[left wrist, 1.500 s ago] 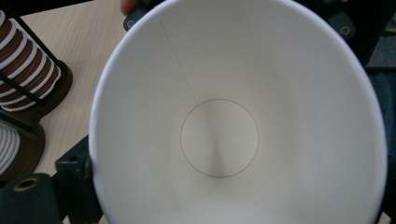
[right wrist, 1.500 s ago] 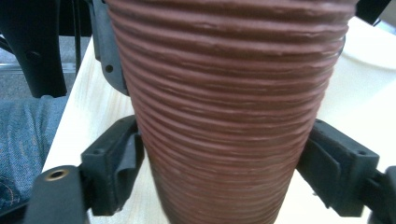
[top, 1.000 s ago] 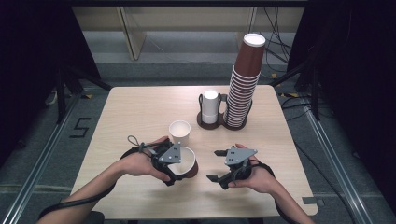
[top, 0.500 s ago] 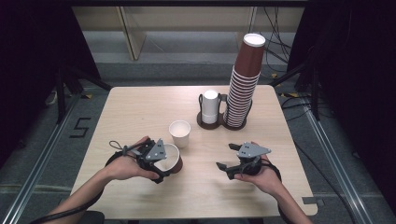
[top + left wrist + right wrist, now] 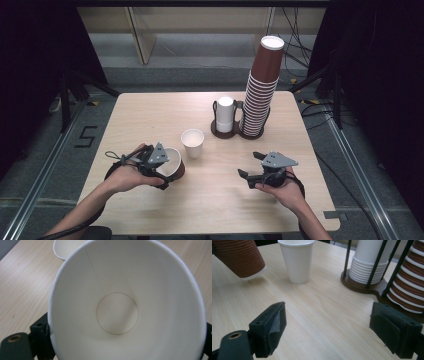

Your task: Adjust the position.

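While the left gripper (image 5: 167,172) clamps a tilted brown ribbed paper cup (image 5: 172,164) beside the white paper cup (image 5: 192,143) on the pale wooden table (image 5: 150,115), the right gripper (image 5: 249,167) rests nearby with jaws apart above grey floor (image 5: 40,150).

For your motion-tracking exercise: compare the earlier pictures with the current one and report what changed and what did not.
The left gripper, holding the brown cup, drew back toward the person and leftward, away from the white cup. The right gripper shifted slightly right, jaws open and holding nothing. The white cup, the cup rack and its stacks stayed put.
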`<state>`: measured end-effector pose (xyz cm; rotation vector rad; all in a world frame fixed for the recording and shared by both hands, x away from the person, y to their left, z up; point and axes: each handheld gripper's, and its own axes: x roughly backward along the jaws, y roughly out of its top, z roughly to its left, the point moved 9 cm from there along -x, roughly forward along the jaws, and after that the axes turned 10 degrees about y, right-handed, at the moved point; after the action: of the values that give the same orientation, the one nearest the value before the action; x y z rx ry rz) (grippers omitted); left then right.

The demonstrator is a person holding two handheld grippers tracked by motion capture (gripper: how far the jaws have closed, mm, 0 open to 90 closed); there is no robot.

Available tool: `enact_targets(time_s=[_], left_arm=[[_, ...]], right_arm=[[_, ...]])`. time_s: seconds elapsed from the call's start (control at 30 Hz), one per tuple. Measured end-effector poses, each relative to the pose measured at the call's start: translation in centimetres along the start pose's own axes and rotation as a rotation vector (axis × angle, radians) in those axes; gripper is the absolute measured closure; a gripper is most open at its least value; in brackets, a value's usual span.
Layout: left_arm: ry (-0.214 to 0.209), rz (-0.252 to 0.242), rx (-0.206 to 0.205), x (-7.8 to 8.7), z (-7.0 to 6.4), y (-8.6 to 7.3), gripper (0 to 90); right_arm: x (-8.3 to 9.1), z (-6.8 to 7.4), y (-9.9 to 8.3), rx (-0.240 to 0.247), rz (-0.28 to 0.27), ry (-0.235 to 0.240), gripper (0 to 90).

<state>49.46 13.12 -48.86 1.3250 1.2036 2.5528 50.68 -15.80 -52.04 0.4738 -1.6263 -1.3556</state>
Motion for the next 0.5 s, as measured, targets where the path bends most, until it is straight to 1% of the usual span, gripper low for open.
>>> enact_targets(time_s=[0.03, 0.07, 0.13, 0.17, 0.2, 0.23, 0.3, 0.37, 0.4, 0.43, 0.5], left_arm=[[0.001, 0.005, 0.008, 0.0, 0.2, -0.1, 10.7], [0.006, 0.007, 0.018, -0.1, 0.4, -0.2, 10.7], [0.022, 0.013, 0.036, 0.0, 0.9, -0.3, 10.6], [0.026, 0.016, 0.037, 0.0, 1.1, -0.4, 10.6], [0.028, 0.02, 0.047, 0.0, 1.2, -0.4, 10.6], [0.041, 0.015, 0.05, 0.0, 1.4, -0.4, 10.6], [0.049, 0.018, 0.053, -0.1, 1.6, -0.5, 10.6], [0.055, 0.023, 0.065, -0.3, 1.8, -0.7, 10.5], [0.063, 0.019, 0.062, -0.3, 2.0, -0.7, 10.5], [0.073, 0.025, 0.064, -0.4, 2.2, -0.8, 10.5], [0.077, 0.032, 0.071, -0.5, 2.4, -0.9, 10.5]], right_arm=[[0.1, 0.0, 0.0, -0.01, -0.004, -0.001, 14.8], [0.2, -0.3, 0.0, 0.015, -0.002, -0.006, 14.8], [0.3, -0.2, -0.1, -0.022, -0.008, -0.012, 14.9], [0.4, -0.5, 0.0, 0.01, -0.008, -0.018, 14.8], [0.4, -0.5, 0.0, -0.004, -0.009, -0.015, 14.8], [0.4, -0.5, 0.0, -0.003, -0.015, -0.017, 14.9], [0.4, -0.6, 0.0, -0.004, -0.015, -0.019, 14.9], [0.4, -0.5, -0.1, -0.008, -0.014, -0.012, 14.9], [0.4, -0.7, 0.0, 0.008, -0.013, -0.019, 14.9], [0.4, -0.7, -0.1, 0.008, -0.012, -0.022, 14.9], [0.4, -0.7, 0.0, 0.003, -0.015, -0.02, 14.9]])
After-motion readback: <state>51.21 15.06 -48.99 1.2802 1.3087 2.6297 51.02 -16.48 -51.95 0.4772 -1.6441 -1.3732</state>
